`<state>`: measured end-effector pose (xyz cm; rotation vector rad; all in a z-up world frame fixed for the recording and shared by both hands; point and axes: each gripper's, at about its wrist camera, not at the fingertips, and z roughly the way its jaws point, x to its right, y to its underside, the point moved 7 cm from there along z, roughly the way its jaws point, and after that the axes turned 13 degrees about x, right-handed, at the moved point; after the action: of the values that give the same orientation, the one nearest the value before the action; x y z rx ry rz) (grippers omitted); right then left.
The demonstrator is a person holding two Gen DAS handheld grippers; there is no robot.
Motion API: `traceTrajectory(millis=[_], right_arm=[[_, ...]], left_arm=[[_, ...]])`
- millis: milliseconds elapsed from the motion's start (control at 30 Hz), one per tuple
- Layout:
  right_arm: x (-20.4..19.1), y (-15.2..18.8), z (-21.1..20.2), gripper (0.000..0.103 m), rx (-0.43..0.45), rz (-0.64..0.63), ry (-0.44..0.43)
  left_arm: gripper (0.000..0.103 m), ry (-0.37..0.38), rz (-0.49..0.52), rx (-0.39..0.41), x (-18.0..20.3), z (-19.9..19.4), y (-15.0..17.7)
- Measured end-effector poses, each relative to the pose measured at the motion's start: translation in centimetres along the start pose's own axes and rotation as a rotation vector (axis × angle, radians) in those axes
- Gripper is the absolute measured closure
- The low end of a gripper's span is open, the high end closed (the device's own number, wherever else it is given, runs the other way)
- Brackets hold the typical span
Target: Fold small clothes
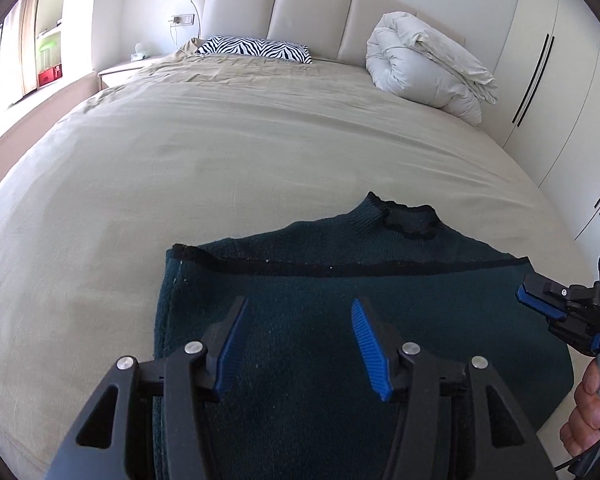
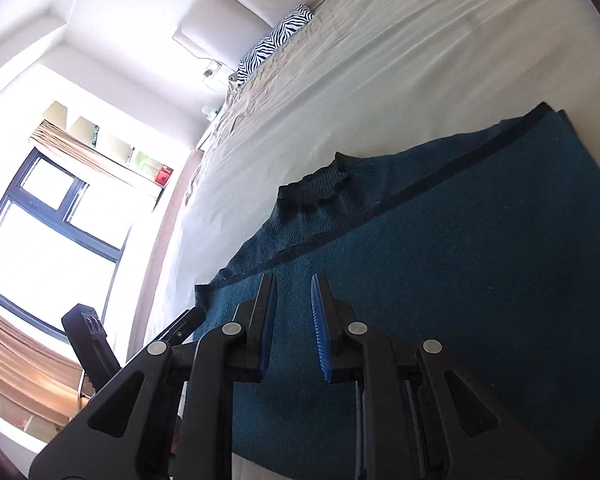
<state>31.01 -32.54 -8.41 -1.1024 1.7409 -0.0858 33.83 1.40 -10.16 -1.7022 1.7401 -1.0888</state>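
Note:
A dark teal knit sweater (image 1: 320, 280) (image 2: 460, 260) lies flat on the beige bed sheet (image 1: 180, 160). Its lower part is folded up over the chest, and a black hem band runs across below the collar (image 1: 404, 220). My left gripper (image 1: 299, 302) hovers over the folded part with its blue pads wide apart and nothing between them. My right gripper (image 2: 293, 279) hangs over the sweater's near edge with a narrow gap between its pads, also with nothing in it. In the left wrist view the right gripper (image 1: 522, 294) sits at the sweater's right corner, held by a hand (image 1: 588, 400).
A zebra-print pillow (image 1: 256, 49) and a rolled white duvet (image 1: 424, 68) lie at the headboard. White wardrobe doors (image 1: 548, 80) stand to the right of the bed. On the far side are a nightstand (image 1: 120, 70) and a window (image 2: 52, 220).

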Motion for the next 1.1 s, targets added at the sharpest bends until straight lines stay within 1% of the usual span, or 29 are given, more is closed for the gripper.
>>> traceTrajectory(millis=[67, 133, 167, 233, 267, 333, 433, 567, 633, 667, 733, 767, 800, 833, 900, 933, 967, 1033, 1100], right_arm=[[-0.6, 0.6, 3.3, 0.085, -0.034, 0.018, -0.024], [-0.3, 1.0, 5.9, 0.085, -0.045, 0.025, -0.007], [0.4, 1.0, 6.8, 0.085, -0.048, 0.033, 0.005], [2.8, 0.7, 7.7, 0.086, -0.030, 0.083, 0.036], [3.7, 0.4, 7.6, 0.089, -0.012, 0.123, 0.014], [5.5, -0.7, 6.6, 0.090, 0.033, 0.195, -0.018], [8.2, -2.8, 4.1, 0.090, 0.124, 0.228, 0.006], [12.9, -5.1, 0.0, 0.091, 0.247, 0.296, 0.065], [15.2, -5.9, -2.5, 0.091, 0.313, 0.314, 0.158], [16.2, -6.1, -3.5, 0.091, 0.337, 0.339, 0.179], [17.2, -6.0, -5.2, 0.088, 0.357, 0.401, 0.183], [16.8, -5.8, -6.0, 0.087, 0.359, 0.395, 0.182], [15.8, -5.5, -6.5, 0.086, 0.355, 0.359, 0.185], [14.4, -5.0, -6.8, 0.086, 0.347, 0.315, 0.169], [10.8, -3.4, -7.0, 0.086, 0.298, 0.247, 0.086], [8.7, -2.2, -7.2, 0.086, 0.256, 0.212, 0.044], [6.6, -0.8, -6.4, 0.086, 0.207, 0.170, 0.003], [2.6, 2.5, -4.5, 0.086, 0.102, 0.086, -0.061], [-0.5, 6.3, -2.1, 0.086, -0.023, 0.037, -0.126]], left_arm=[[0.047, -0.021, -0.010, -0.018, -0.9, 1.6, 0.2], [0.047, -0.042, -0.017, -0.043, -1.8, 3.1, 0.9], [0.047, -0.041, -0.022, -0.055, -2.2, 3.7, 1.4], [0.045, -0.020, -0.043, -0.029, -2.8, 4.0, 1.8], [0.045, -0.013, -0.049, -0.020, -2.9, 4.0, 1.9], [0.044, -0.011, -0.051, -0.014, -3.0, 4.1, 1.9], [0.043, -0.017, -0.034, -0.011, -2.7, 4.3, 2.0], [0.042, -0.019, -0.023, 0.002, -2.6, 4.5, 1.9], [0.042, -0.022, -0.018, 0.005, -2.5, 4.5, 2.0], [0.042, -0.022, -0.016, 0.006, -2.4, 4.5, 2.1], [0.042, -0.024, -0.013, 0.008, -2.4, 4.5, 2.0], [0.042, -0.024, -0.012, 0.010, -2.4, 4.5, 2.0], [0.042, -0.025, -0.011, 0.012, -2.4, 4.5, 2.1], [0.042, -0.025, -0.011, 0.014, -2.4, 4.5, 2.1], [0.042, -0.027, -0.009, 0.016, -2.4, 4.5, 2.1], [0.042, -0.027, -0.008, 0.017, -2.4, 4.5, 2.1], [0.042, -0.025, -0.010, 0.016, -2.4, 4.5, 2.1], [0.042, -0.024, -0.011, 0.018, -2.3, 4.4, 2.1], [0.042, -0.024, -0.009, 0.019, -2.3, 4.4, 2.1]])
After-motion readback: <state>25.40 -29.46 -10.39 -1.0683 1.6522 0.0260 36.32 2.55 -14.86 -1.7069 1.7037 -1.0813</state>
